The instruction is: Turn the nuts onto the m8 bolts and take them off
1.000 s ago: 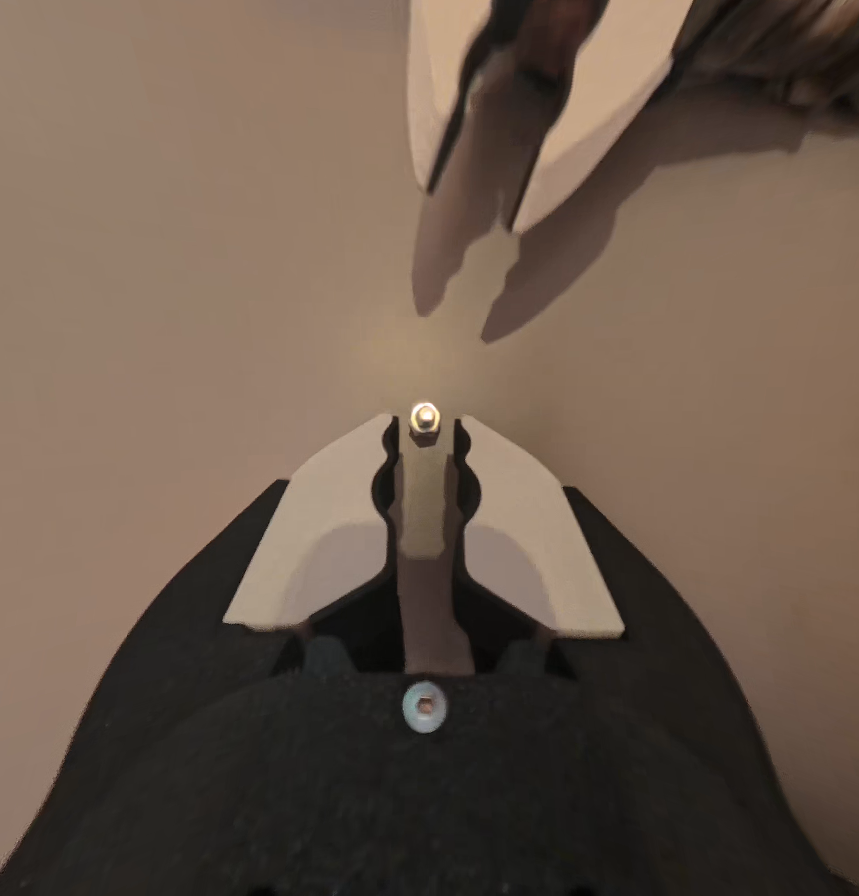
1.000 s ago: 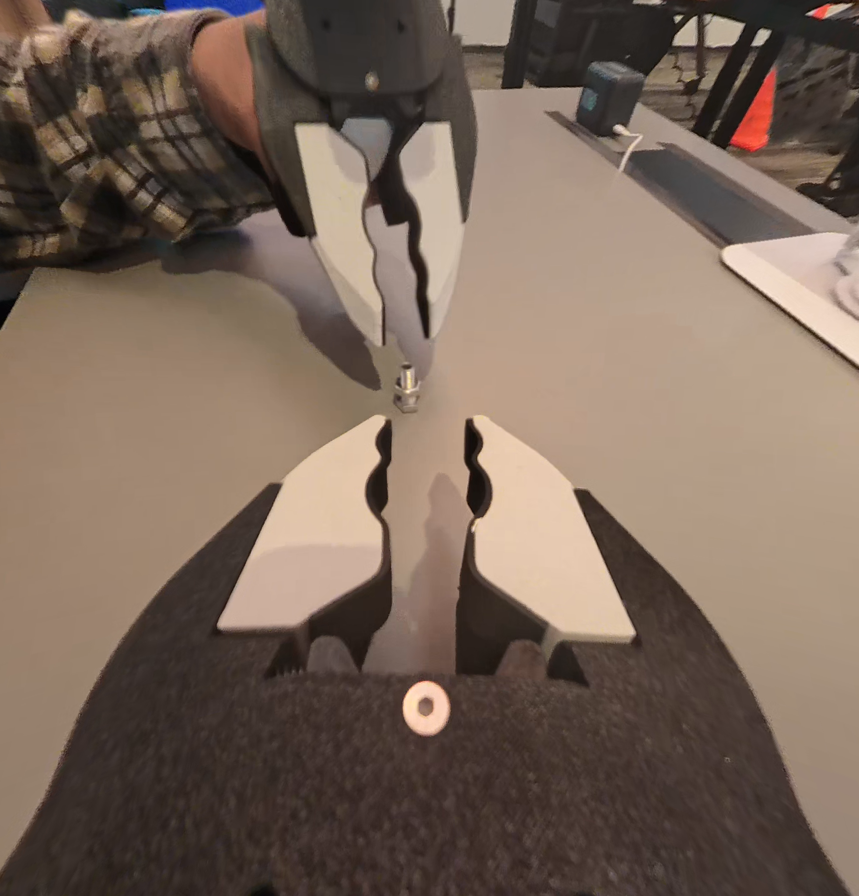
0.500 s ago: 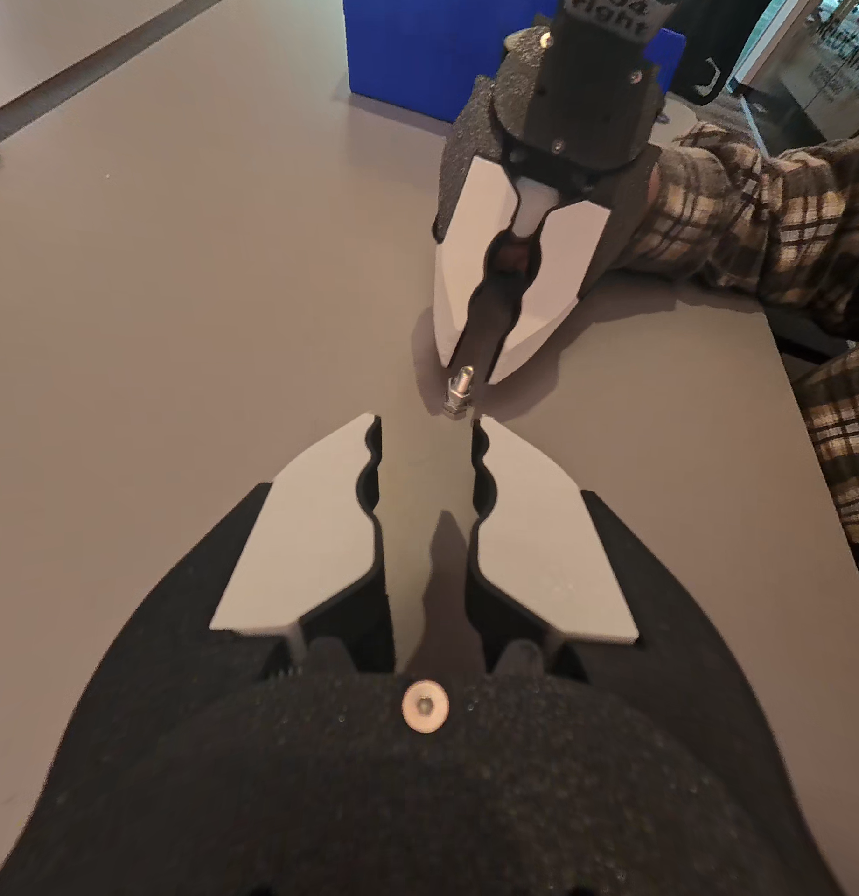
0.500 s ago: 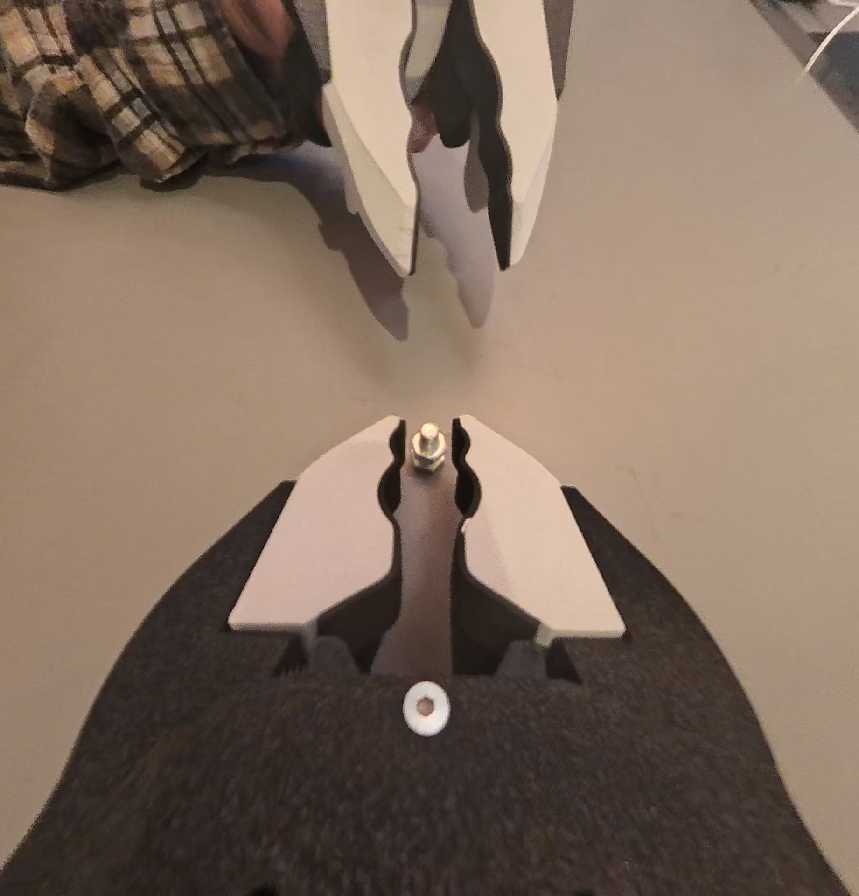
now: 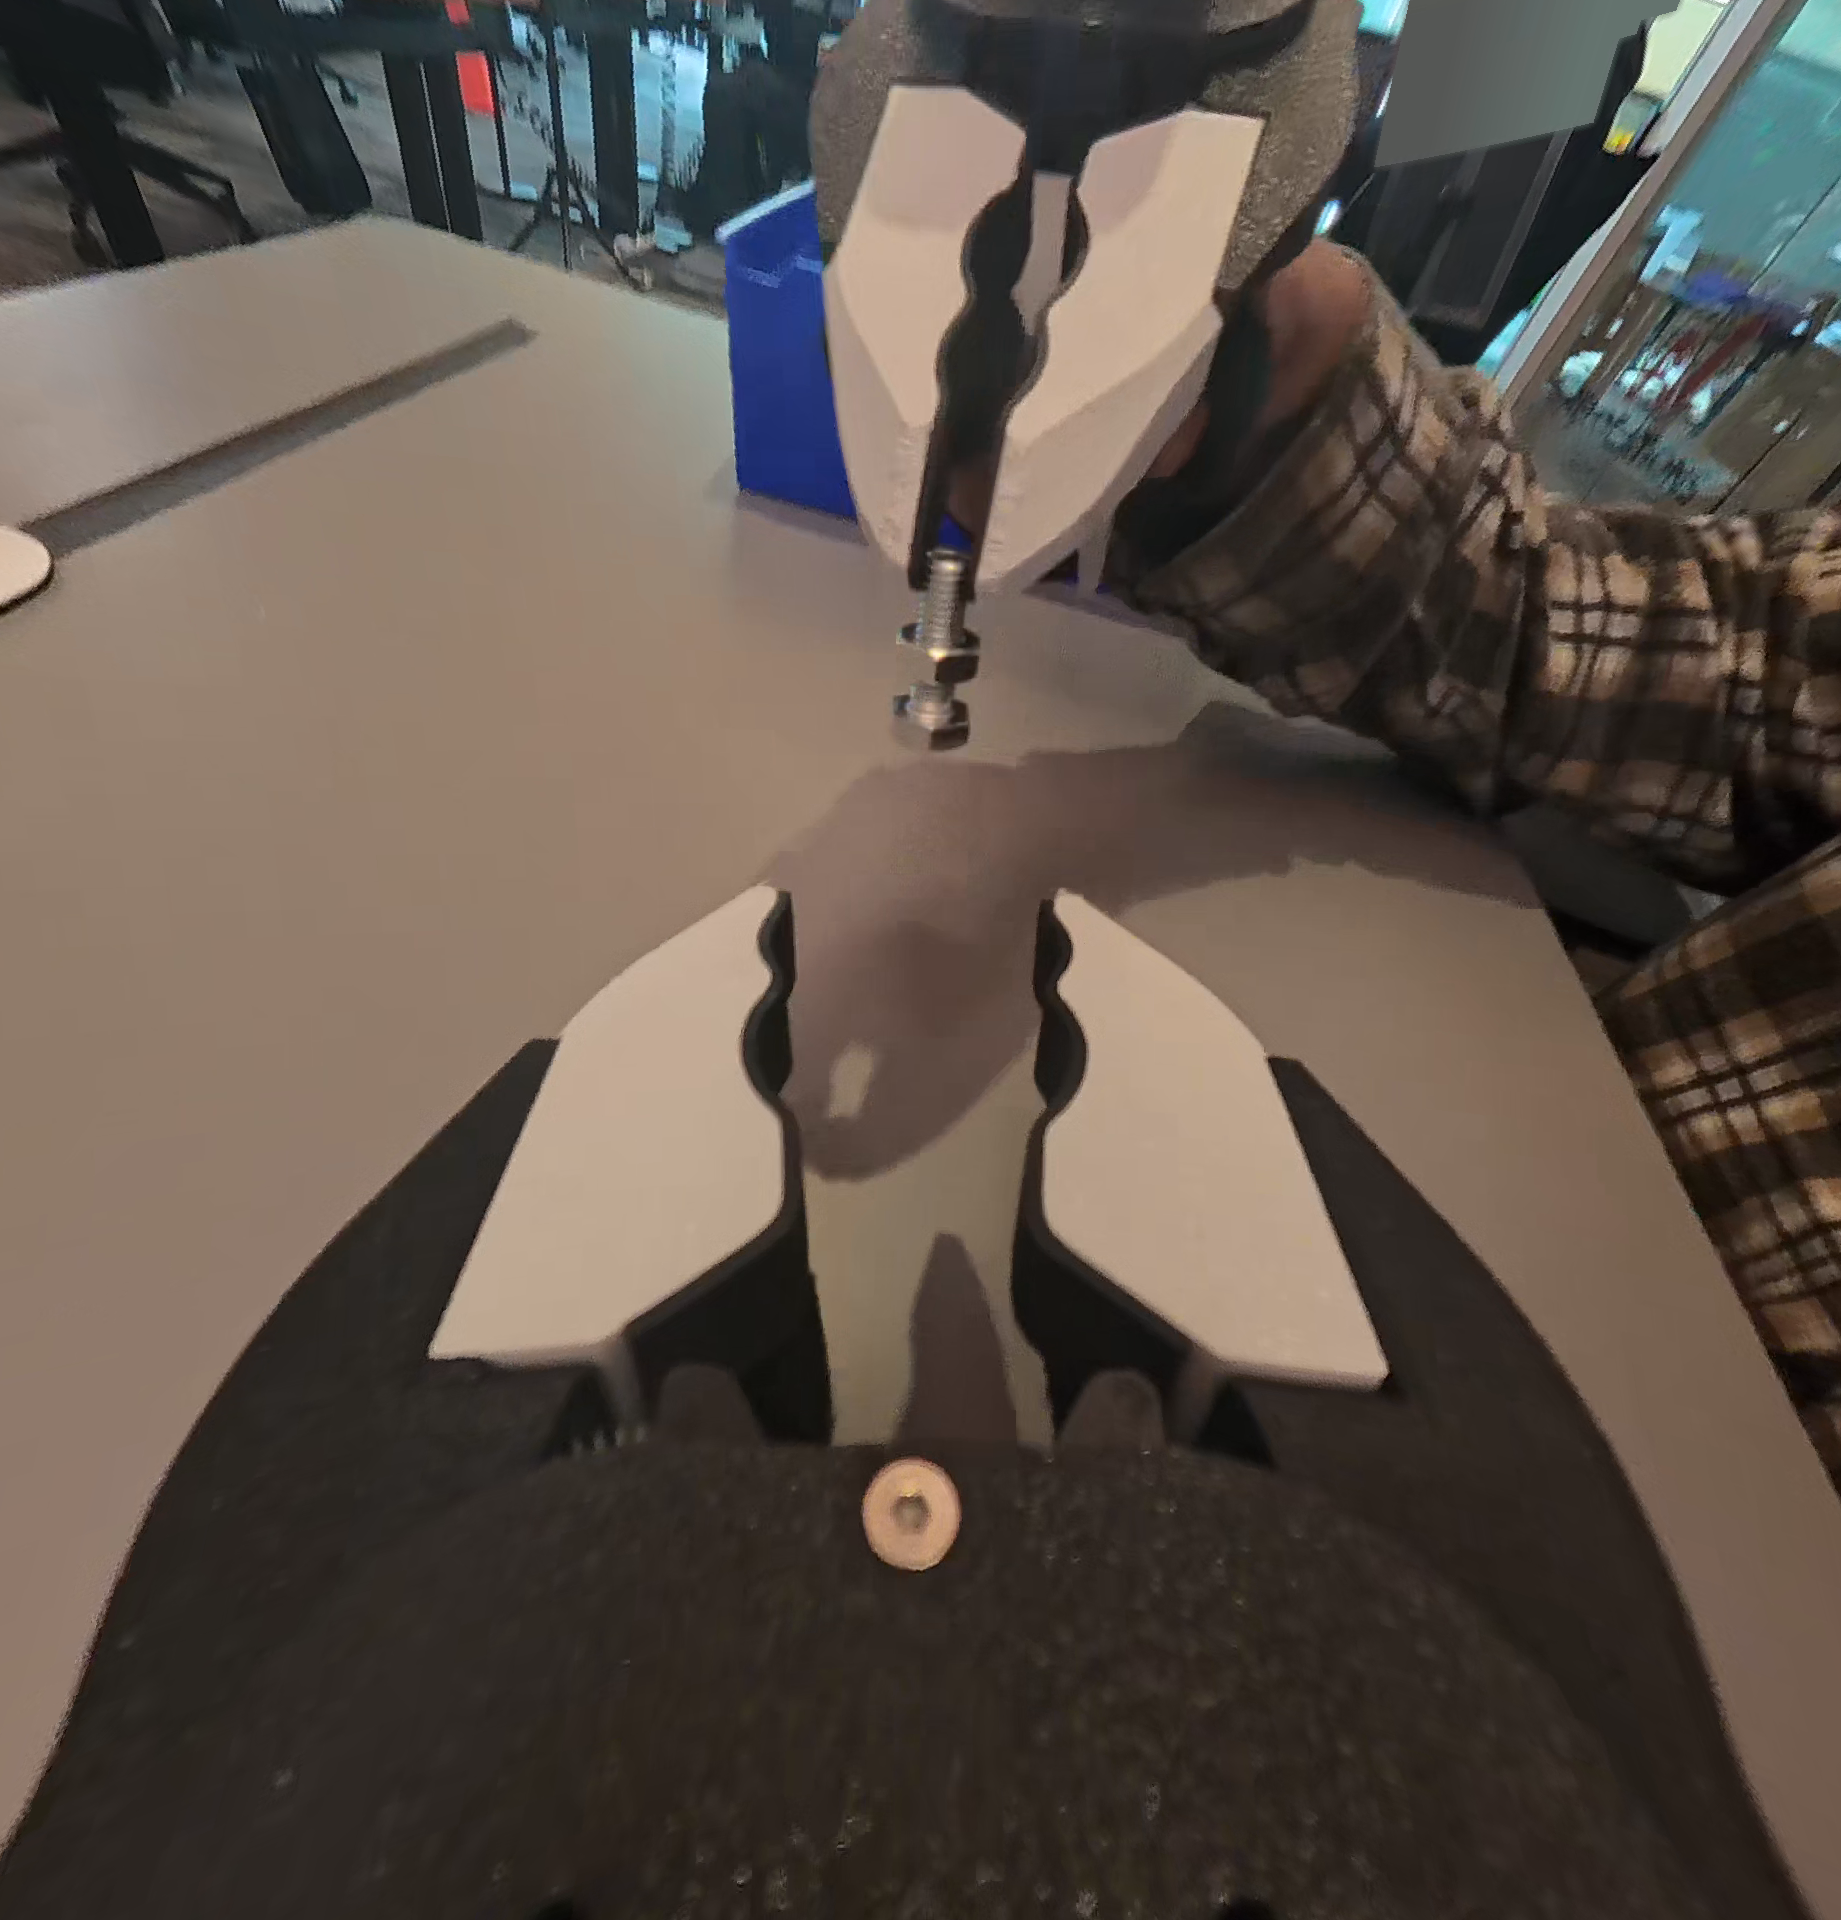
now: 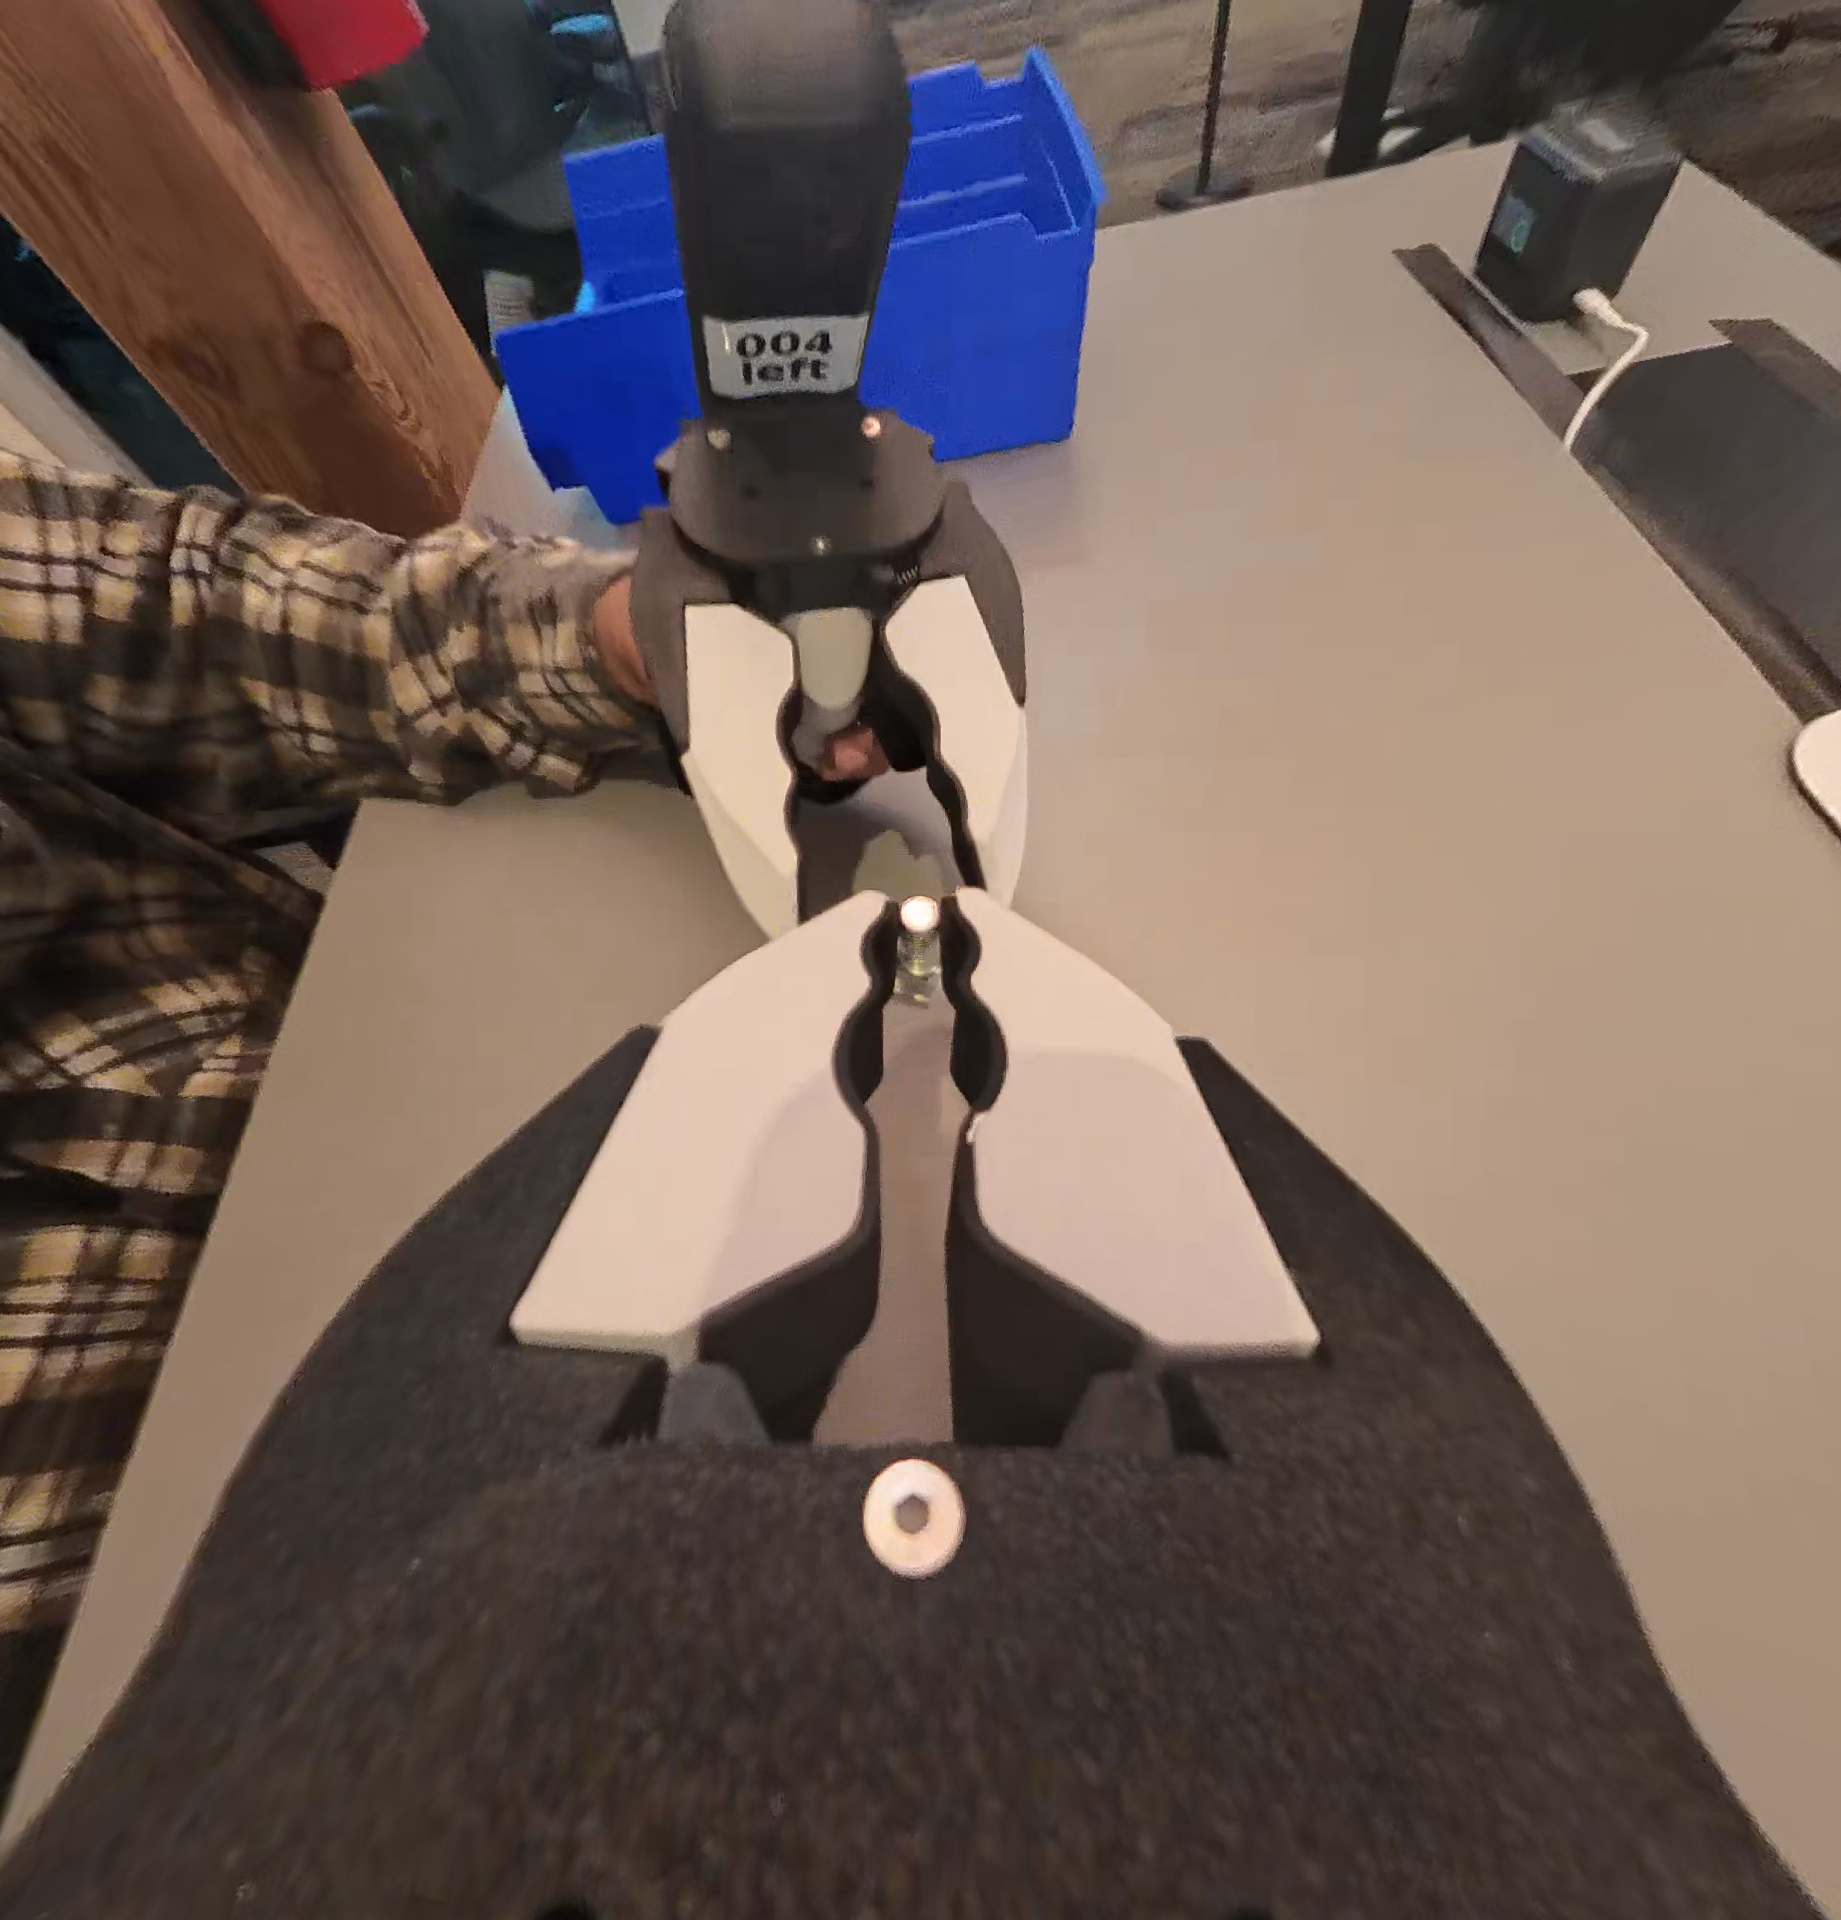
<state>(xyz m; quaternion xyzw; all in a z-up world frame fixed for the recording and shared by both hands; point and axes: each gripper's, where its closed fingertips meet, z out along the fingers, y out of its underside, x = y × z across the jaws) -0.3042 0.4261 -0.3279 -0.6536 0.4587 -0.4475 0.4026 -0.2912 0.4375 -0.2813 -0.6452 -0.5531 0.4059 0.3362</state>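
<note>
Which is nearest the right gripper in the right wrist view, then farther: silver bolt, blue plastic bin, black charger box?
1. The silver bolt, clamped between the tips of the right gripper.
2. The blue plastic bin, straight ahead on the grey table, behind the open left gripper.
3. The black charger box, far back on the right.

Blue bin (image 6: 999, 301), plaid sleeve (image 5: 1518, 623)

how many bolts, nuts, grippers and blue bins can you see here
bolt: 1
nut: 1
grippers: 2, the left gripper and the right gripper
blue bin: 1
total: 5
</note>
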